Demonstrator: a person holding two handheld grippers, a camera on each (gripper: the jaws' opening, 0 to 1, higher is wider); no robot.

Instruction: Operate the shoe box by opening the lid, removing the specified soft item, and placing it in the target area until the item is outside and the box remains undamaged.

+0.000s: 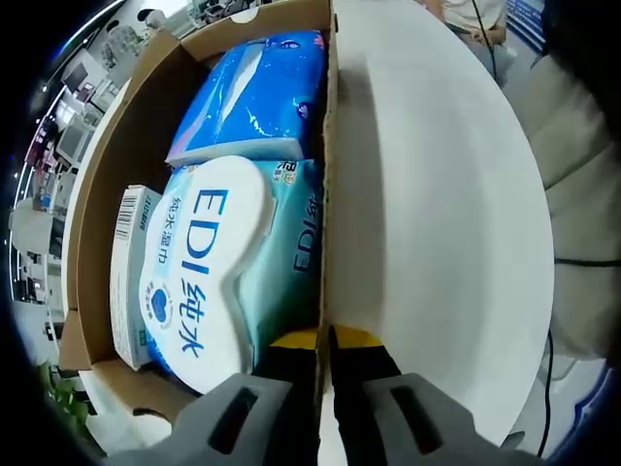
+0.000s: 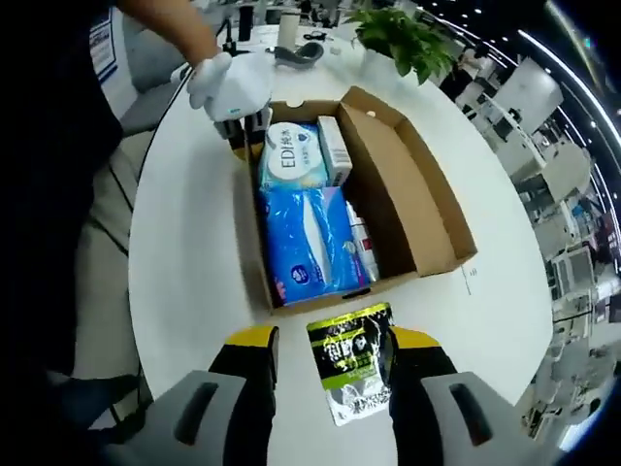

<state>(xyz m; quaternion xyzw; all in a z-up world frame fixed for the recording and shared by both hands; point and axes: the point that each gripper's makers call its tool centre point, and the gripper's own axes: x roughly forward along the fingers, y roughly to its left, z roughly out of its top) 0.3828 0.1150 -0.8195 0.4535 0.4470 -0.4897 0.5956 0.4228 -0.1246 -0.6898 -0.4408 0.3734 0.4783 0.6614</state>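
Your left hand-held gripper (image 1: 325,364) pinches the shoe box (image 1: 107,184) wall beside the EDI wipes pack (image 1: 209,272). Your right hand-held gripper (image 2: 325,364) is open around the black-green pouch (image 2: 351,364), already out on the surface (image 2: 184,262). It looks light, limp and slick; grip its edge. The right gripper view shows the open lid (image 2: 412,189).

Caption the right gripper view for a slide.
Open right gripper hovering over black-and-green pouch on white table, beside open shoe box still holding wipes packs.

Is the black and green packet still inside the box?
No, out. The black and green packet lies on the white table, just outside the open box.
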